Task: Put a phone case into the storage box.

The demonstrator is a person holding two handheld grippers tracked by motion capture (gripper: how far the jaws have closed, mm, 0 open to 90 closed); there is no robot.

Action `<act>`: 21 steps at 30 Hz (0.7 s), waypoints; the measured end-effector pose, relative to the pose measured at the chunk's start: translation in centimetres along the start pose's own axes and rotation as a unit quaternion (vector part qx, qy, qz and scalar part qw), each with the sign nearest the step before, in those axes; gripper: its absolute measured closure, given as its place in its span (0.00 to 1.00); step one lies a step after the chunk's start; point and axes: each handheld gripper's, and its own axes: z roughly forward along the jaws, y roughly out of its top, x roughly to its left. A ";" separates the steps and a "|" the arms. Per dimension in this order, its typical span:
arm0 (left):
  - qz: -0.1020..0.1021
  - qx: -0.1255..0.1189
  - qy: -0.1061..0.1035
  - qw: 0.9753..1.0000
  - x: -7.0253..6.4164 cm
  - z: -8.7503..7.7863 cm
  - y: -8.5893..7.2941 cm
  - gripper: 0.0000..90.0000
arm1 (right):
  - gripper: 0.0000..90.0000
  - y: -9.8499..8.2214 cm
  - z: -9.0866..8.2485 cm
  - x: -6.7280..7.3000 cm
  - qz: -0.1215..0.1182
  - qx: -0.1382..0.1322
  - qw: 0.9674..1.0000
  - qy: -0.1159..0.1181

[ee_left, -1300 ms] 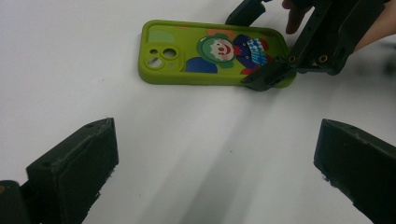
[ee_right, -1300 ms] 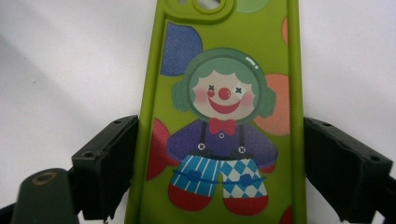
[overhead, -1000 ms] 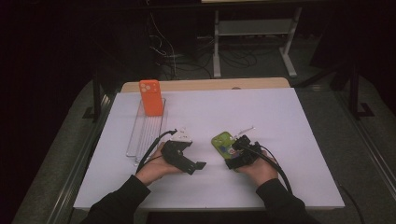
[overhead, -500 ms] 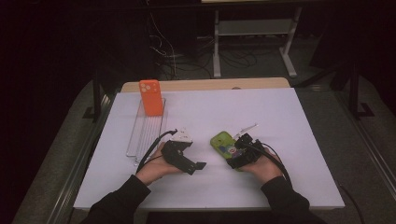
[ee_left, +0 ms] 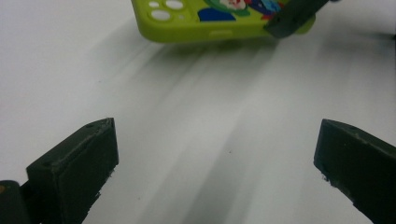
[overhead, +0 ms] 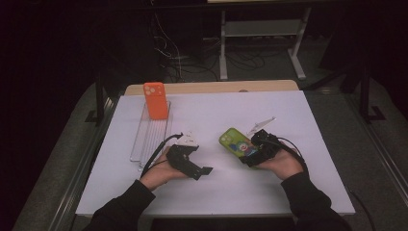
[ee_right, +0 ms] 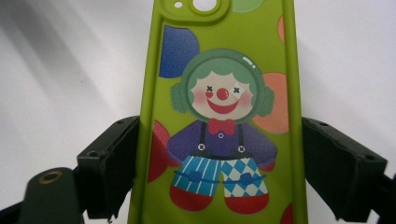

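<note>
White table (overhead: 298, 192) lay under both hands; the right gripper (overhead: 254, 153) clamped the green phone case (overhead: 234, 143) at frame centre-right, while the left gripper (overhead: 196, 169) gaped wide, holding nothing.

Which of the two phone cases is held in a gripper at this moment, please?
The green clown phone case, clamped by its long edges in the right gripper. The orange phone case stands apart in the clear rack.
</note>
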 end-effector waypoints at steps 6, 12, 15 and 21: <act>-0.004 -0.007 -0.008 1.000 0.1 -0.6 0.7 0.00 | 0.17 0.3 -1.0 -1.2 -0.011 -0.010 1.000 0.006; 0.005 -0.014 -0.016 1.000 0.4 -1.5 2.1 0.00 | 0.17 0.5 -1.4 -1.8 -0.028 -0.018 0.999 0.005; 0.007 -0.023 -0.022 0.999 0.8 -1.9 2.8 0.00 | 0.17 0.7 -1.8 -1.8 -0.026 -0.018 0.999 0.010; 0.024 -0.020 -0.035 0.999 1.7 -2.1 3.9 0.00 | 0.17 1.3 -2.4 -2.2 -0.046 -0.021 0.999 0.018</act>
